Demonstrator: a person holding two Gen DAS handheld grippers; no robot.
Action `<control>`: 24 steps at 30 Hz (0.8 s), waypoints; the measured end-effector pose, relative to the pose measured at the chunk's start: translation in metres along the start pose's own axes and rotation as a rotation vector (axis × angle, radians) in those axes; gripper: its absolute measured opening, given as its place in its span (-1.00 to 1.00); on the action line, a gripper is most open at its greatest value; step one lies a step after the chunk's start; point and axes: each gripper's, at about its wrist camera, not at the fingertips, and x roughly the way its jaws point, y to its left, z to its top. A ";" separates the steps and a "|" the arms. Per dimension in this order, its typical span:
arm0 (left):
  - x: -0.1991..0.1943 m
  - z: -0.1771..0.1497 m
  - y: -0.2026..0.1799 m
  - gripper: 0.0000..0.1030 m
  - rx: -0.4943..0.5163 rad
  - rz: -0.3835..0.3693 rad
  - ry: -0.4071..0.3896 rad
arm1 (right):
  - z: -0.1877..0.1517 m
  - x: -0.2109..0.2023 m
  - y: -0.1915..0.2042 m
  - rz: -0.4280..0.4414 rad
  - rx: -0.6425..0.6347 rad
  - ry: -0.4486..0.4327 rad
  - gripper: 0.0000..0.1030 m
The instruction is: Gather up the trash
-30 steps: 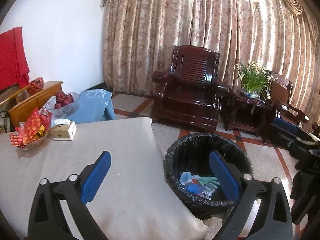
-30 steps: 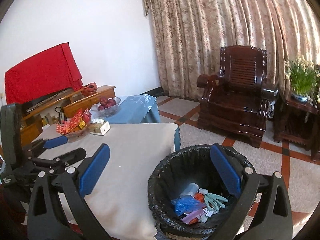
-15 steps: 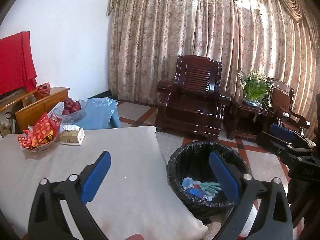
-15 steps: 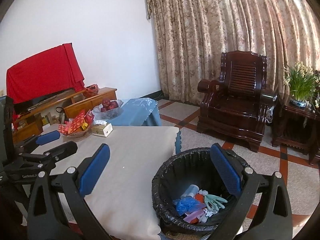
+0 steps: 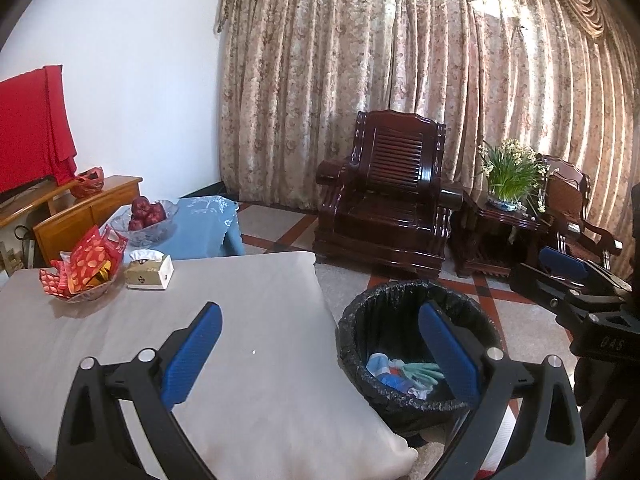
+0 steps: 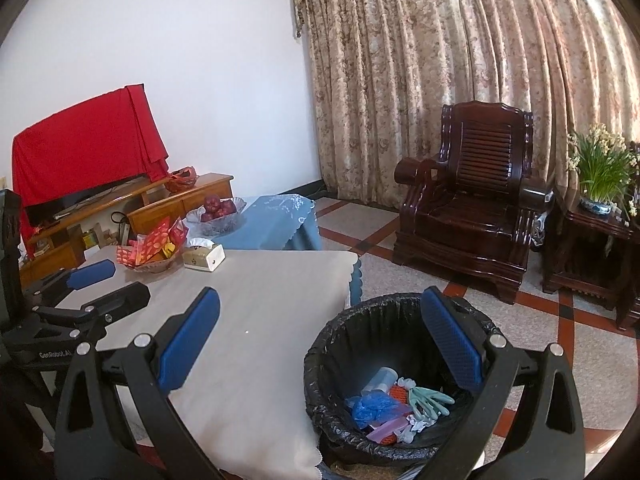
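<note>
Both my grippers, left (image 5: 320, 354) and right (image 6: 320, 340), wide apart, empty. Only right view shows bin's (image 6: 340, 344) purple wrapper (image 6: 386, 428) and bottle (image 6: 380, 378).

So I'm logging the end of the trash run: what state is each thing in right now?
Left tool: open, holding nothing.
Right tool: open, holding nothing.
Trash bin: upright beside the table, black liner fitted, rubbish inside.
Green glove: lying in the bin.
Tissue box: on the table, tissue sticking up.
Fruit bowl: holding red fruit.
Curtains: drawn shut.
</note>
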 end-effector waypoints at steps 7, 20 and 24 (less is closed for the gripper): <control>-0.001 0.000 -0.001 0.88 0.001 0.002 -0.001 | -0.001 0.003 0.004 0.004 -0.005 0.007 0.90; -0.002 0.004 0.001 0.88 0.001 0.006 -0.008 | 0.003 0.007 0.011 0.008 -0.010 0.005 0.90; -0.002 0.004 0.001 0.88 0.001 0.006 -0.008 | 0.003 0.008 0.013 0.007 -0.009 0.006 0.90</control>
